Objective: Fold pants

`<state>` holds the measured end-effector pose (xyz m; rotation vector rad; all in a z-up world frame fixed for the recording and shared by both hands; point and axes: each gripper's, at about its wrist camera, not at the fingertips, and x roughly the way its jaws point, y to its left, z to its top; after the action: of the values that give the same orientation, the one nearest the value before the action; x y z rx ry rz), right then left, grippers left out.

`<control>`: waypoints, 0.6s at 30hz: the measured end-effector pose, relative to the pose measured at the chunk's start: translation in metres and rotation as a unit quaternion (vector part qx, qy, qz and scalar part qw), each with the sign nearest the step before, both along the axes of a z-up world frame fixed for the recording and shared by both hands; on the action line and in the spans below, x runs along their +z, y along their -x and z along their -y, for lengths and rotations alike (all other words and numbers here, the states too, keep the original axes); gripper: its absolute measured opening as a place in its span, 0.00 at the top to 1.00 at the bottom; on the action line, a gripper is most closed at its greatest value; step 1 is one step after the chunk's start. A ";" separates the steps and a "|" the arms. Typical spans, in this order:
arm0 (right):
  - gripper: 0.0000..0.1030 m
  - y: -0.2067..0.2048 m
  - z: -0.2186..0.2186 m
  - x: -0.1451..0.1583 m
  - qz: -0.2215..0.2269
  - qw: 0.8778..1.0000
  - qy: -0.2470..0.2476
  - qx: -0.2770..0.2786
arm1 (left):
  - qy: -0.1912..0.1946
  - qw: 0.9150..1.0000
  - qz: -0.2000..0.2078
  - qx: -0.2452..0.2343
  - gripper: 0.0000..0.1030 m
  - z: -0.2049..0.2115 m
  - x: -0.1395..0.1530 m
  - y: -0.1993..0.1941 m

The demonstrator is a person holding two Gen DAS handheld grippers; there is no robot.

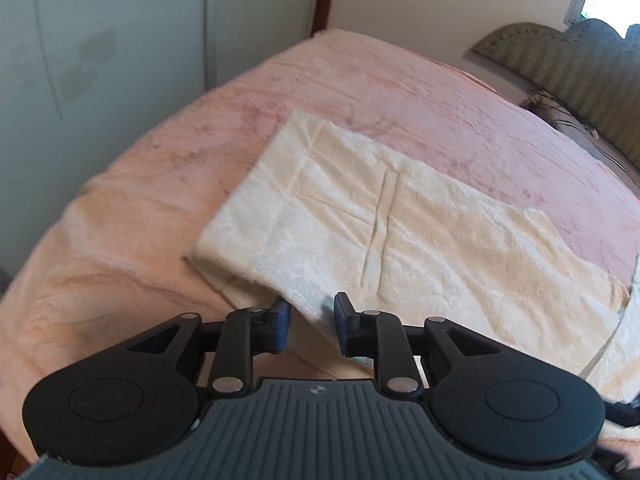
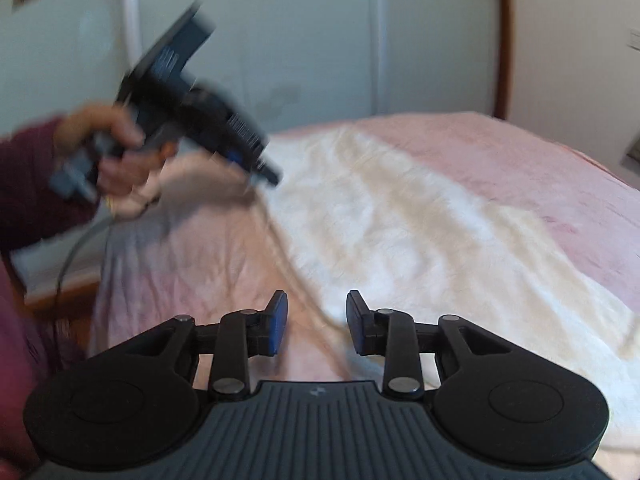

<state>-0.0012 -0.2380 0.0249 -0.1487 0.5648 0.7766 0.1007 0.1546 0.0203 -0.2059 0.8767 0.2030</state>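
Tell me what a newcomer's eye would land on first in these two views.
First, the cream plush pants spread flat across the pink fleece bedspread, filling the middle of both views. Next, in the right wrist view, the blurred black left gripper held in a hand at upper left, above the pants' edge.

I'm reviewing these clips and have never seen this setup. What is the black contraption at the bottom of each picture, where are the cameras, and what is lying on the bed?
Each picture comes from a camera mounted on a handheld two-finger gripper, looking along its fingers. One shows the left gripper, the other the right gripper. Both are open and hold nothing. The right view also shows the person's hand gripping the left tool. On the pink blanket lie cream pants, spread flat, with the left gripper at their near edge.
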 end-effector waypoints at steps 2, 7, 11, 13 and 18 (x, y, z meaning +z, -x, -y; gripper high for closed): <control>0.70 0.000 0.031 0.004 -0.006 0.998 -0.020 -0.060 | -0.028 0.999 0.028 0.011 0.71 0.008 0.020 0.009; 0.70 0.004 0.096 -0.033 -0.089 0.975 0.036 -0.199 | -0.026 0.992 0.091 -0.086 0.41 0.059 0.055 0.002; 0.69 0.011 0.137 -0.012 -0.059 0.968 -0.003 -0.245 | 0.003 0.967 0.064 -0.247 0.40 0.136 0.044 -0.023; 0.69 -0.006 0.161 0.006 -0.016 0.950 0.011 -0.310 | 0.019 0.946 0.048 -0.319 0.40 0.172 0.033 -0.032; 0.69 -0.106 0.227 0.014 -0.025 0.894 -0.027 -0.446 | -0.005 0.899 0.022 -0.437 0.40 0.253 -0.010 -0.036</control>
<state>0.1044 -0.4654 0.0393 0.1834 0.5825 -0.1047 0.1365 -0.0982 0.0105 0.2053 0.8472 -0.6380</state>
